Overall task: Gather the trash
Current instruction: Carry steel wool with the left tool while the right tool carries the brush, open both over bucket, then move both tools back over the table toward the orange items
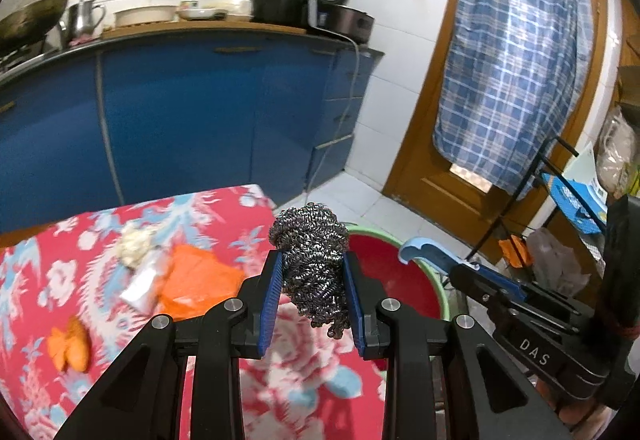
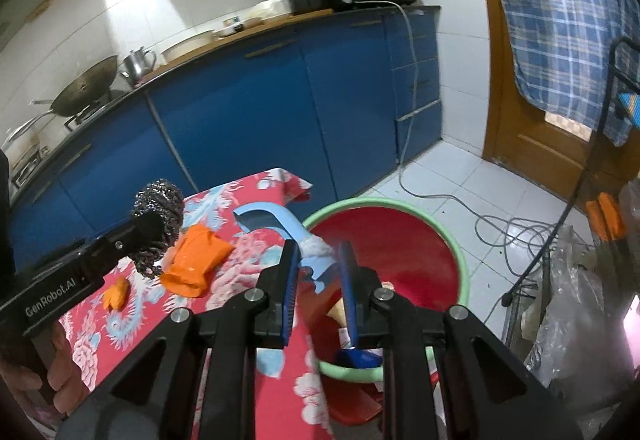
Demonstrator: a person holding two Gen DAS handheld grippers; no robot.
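Left gripper (image 1: 312, 282): jaws narrow, clamped on a steel scourer (image 1: 310, 260), which bulges above the pads and hangs loose below them. Right gripper (image 2: 318, 280): jaws narrow, pinching a light blue hooked tool (image 2: 276, 230) by its shank, with a bit of white stuff caught at the grip; the hook juts ahead and to the left.

Under both grippers: a table under a red flowered cloth (image 1: 224, 215). Ahead and right of the left gripper, and directly ahead of the right one, stands a red tub (image 2: 400, 240) with a green rim, on the floor just beside the table edge. It looks to serve as the trash bin.

Step in hand, as I judge it: the carry, both pieces held up off the cloth and aimed at the tub. Next move calls for bringing each gripper over the rim before opening. The scourer may snag on the pads, and the hook needs to clear the rim.

Left on the cloth, ahead and left of the left gripper: an orange bag (image 1: 196, 280), a white wad (image 1: 134, 246), peel (image 1: 72, 346).

Left view alone shows the wad, plus a clear wrapper beside the bag. Right view alone shows the tub's inside, where some scraps lie already, and a hand (image 2: 24, 384) on the left gripper's grip.

Beyond: blue cabinets (image 2: 248, 111).
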